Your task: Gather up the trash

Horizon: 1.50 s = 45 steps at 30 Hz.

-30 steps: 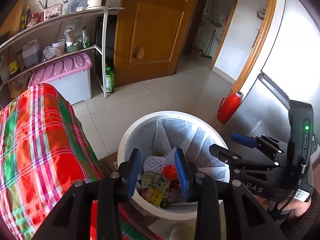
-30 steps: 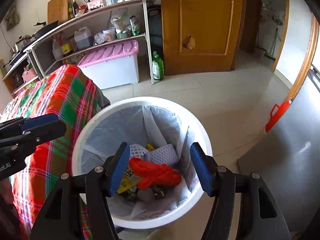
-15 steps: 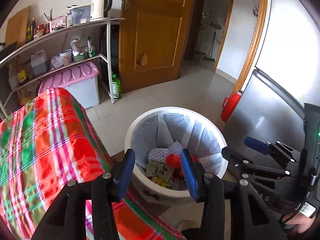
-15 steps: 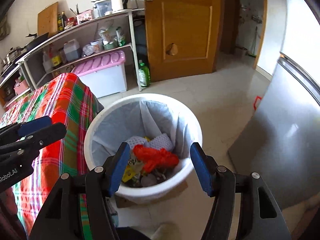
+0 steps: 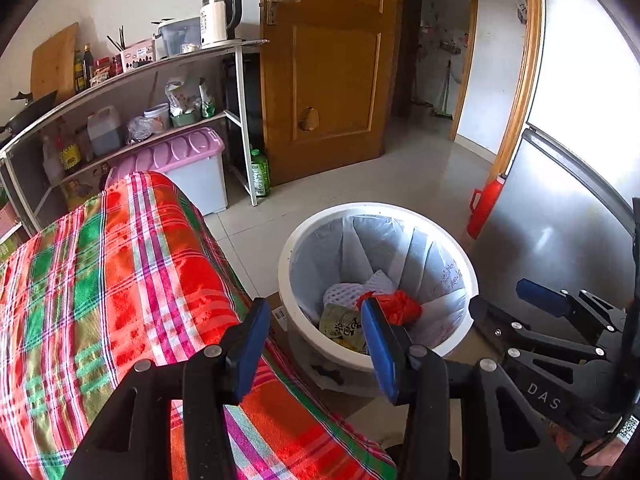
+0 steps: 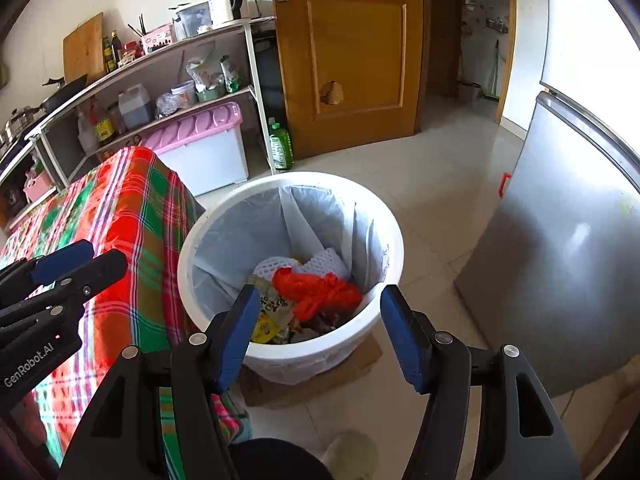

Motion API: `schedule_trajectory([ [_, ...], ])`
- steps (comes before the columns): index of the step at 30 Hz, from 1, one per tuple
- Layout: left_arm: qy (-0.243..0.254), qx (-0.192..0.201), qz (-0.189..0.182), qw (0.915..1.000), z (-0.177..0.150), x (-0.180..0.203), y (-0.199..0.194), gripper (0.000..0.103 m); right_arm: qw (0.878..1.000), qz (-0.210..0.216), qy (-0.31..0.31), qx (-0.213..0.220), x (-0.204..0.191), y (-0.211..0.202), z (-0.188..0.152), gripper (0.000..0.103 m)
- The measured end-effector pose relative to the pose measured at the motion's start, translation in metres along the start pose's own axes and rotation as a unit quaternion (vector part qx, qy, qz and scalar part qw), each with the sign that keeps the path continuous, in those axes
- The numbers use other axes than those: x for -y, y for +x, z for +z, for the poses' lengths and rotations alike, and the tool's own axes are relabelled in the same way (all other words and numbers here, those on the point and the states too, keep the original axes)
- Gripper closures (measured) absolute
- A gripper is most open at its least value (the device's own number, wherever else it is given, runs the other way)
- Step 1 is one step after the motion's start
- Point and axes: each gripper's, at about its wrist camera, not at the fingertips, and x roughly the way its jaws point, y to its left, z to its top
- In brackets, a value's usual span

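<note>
A white trash bin (image 5: 400, 209) with a grey liner stands on the floor beside the table; it also shows in the right wrist view (image 6: 280, 179). Inside lie a red plastic bag (image 6: 320, 290), white foam netting (image 6: 316, 262) and a yellow-green wrapper (image 5: 340, 324). My left gripper (image 5: 312, 348) is open and empty, above the table edge left of the bin. My right gripper (image 6: 316, 336) is open and empty, above the bin's near rim. Each gripper shows in the other's view, the right one (image 5: 540, 320) and the left one (image 6: 60, 276).
A table with a red and green plaid cloth (image 5: 100, 280) is on the left. A grey fridge (image 6: 560, 240) stands right of the bin, a red thermos (image 5: 484, 208) beside it. Behind are a shelf rack (image 5: 160, 80), a pink-lidded box (image 5: 180, 160), a green bottle (image 6: 280, 148) and a wooden door (image 5: 328, 60).
Both grippers have pulled back and up from the bin, which now looks smaller and farther. The left gripper's jaws have opened wider. The trash stays in the bin.
</note>
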Motion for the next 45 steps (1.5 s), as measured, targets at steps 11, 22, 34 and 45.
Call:
schedule_trajectory([
  [11, -0.02, 0.025, 0.003, 0.9995, 0.004, -0.004, -0.012, 0.055, 1.0, -0.002, 0.007, 0.017, -0.003, -0.012, -0.002, 0.04],
  [22, -0.02, 0.024, 0.006, 0.9995, 0.003, -0.003, -0.012, 0.056, 1.0, -0.007, 0.012, 0.016, -0.002, -0.012, -0.002, 0.04],
  [34, -0.02, 0.025, 0.013, 0.9994, 0.001, -0.003, -0.012, 0.055, 1.0, -0.008, 0.009, 0.016, -0.003, -0.011, -0.003, 0.04],
  [45, -0.017, 0.022, 0.02, 0.9994, 0.0, 0.0, -0.011, 0.055, 1.0, -0.009, 0.007, 0.014, -0.003, -0.011, -0.003, 0.04],
])
